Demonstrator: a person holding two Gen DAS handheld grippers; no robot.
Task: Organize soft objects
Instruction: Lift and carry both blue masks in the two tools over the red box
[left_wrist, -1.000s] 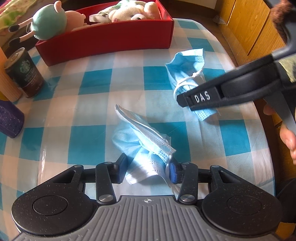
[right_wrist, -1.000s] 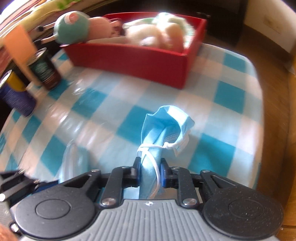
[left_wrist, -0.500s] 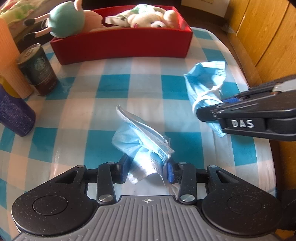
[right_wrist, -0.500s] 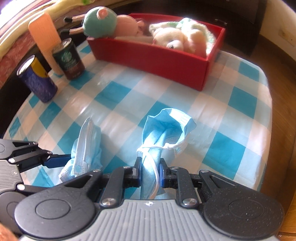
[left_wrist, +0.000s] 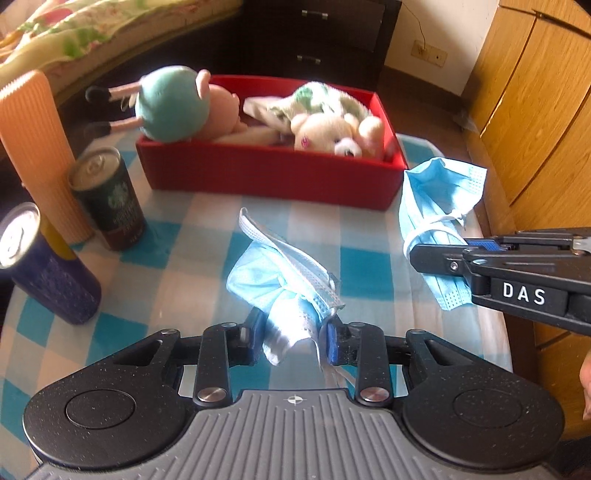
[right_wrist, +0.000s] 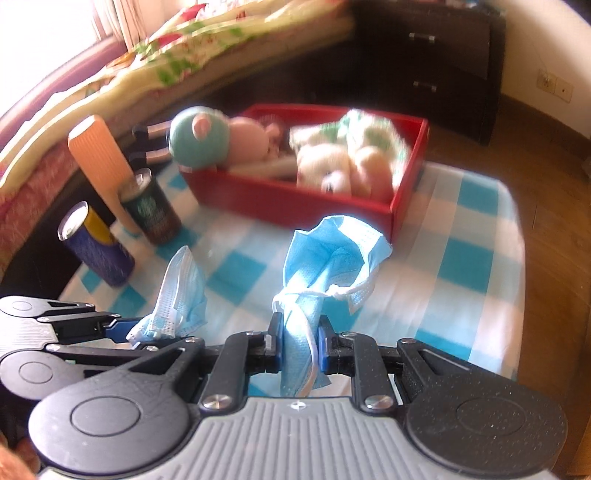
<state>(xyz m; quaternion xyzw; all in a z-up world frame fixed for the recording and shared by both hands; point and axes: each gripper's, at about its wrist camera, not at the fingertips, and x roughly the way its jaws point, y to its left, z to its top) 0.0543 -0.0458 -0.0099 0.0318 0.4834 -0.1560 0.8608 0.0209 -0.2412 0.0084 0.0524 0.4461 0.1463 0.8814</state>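
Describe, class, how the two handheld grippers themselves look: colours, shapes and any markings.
Both match. The left gripper and right gripper each have a ribbed grey body with a small crosshair mark, two rounded speckled black housings, black linkage arms with silver screws, and blue finger pads. White letters "DAS" mark the right gripper's side. No cables or sleeves show.

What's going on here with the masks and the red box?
A person holds a claw in each hand, each gripping a crumpled blue face mask above the checked tablecloth. The left claw, whose jaws have just been closing, pinches one mask; the right claw is clamped on the other mask. Ahead, the red box already holds plush toys. Neither mask is in the box yet.
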